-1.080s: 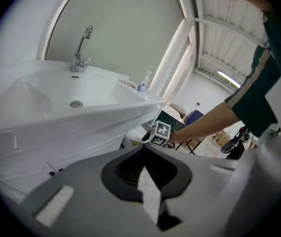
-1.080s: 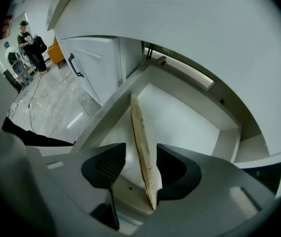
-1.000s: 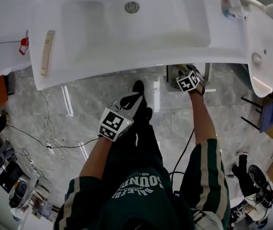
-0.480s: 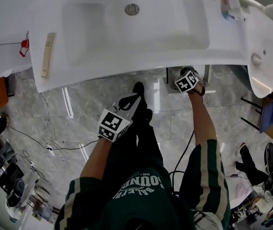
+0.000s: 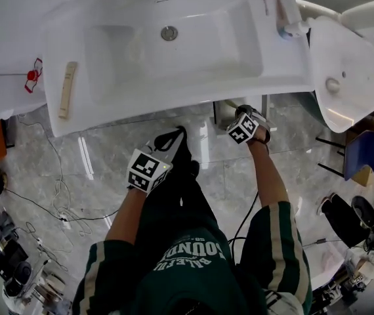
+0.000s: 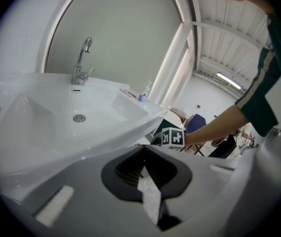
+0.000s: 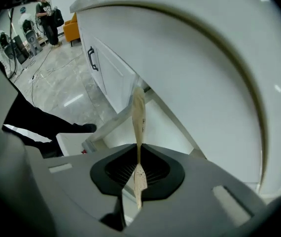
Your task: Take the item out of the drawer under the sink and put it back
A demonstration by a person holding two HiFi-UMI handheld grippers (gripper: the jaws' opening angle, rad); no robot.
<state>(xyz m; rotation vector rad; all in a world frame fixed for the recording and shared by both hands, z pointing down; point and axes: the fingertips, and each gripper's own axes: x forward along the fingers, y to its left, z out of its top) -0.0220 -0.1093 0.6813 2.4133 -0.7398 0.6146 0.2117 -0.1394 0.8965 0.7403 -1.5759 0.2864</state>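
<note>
Pinching thin tan strip (image 7: 138,115) edge-on in my right gripper (image 7: 138,174), jaws just closed on it; its length runs straight out toward open drawer (image 7: 108,125) below.

A white rectangular ceramic sink (image 5: 252,64) spans the top, with a flat pale wooden stick (image 5: 67,89) lying on its left rim. Over the grey marble floor (image 5: 56,156), the left gripper (image 5: 177,135) hangs just short of the sink's front edge. The right gripper (image 5: 247,113) sits right at that edge.

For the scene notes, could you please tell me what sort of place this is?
Probably a bathroom mock-up inside a large hall: a white sink with a tap beside what looks like a toilet, yet cables trail over the floor and an industrial roof shows overhead.
</note>
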